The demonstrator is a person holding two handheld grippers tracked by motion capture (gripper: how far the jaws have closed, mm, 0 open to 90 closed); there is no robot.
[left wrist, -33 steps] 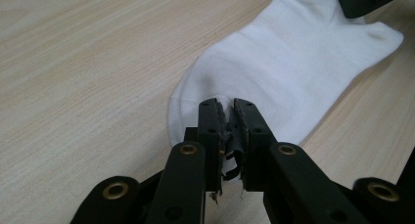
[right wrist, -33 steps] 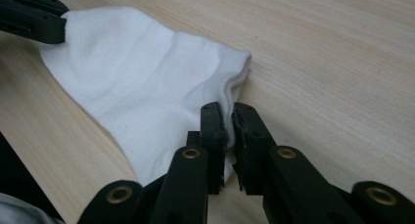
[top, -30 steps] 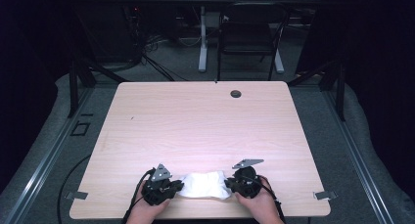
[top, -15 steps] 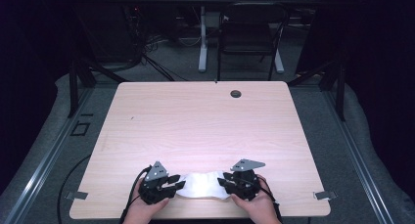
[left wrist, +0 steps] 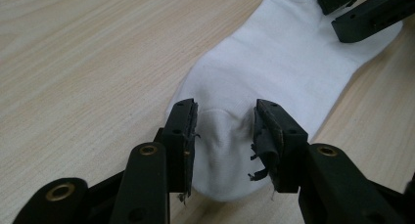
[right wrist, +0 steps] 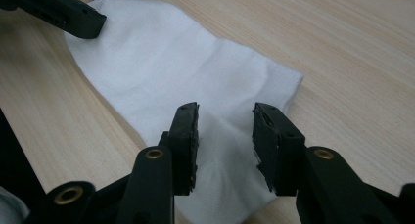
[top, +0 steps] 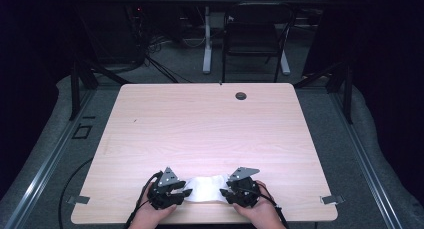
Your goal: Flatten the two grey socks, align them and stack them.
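Both grippers have just been opening: a second ago their fingers were pinched on the ends of the white sock point(top: 205, 187), and now they stand parted over it. The left gripper point(left wrist: 224, 131) has its fingers point(left wrist: 182, 128) spread apart with a raised fold of the sock's rounded end between them, the pads not pressing it. The right gripper point(right wrist: 225, 131) is the same at the other end, fingers point(right wrist: 187, 131) apart, cloth between them but loose. The sock lies flat on the tabletop point(top: 210, 129), close to the near edge, stretched between the two hands.
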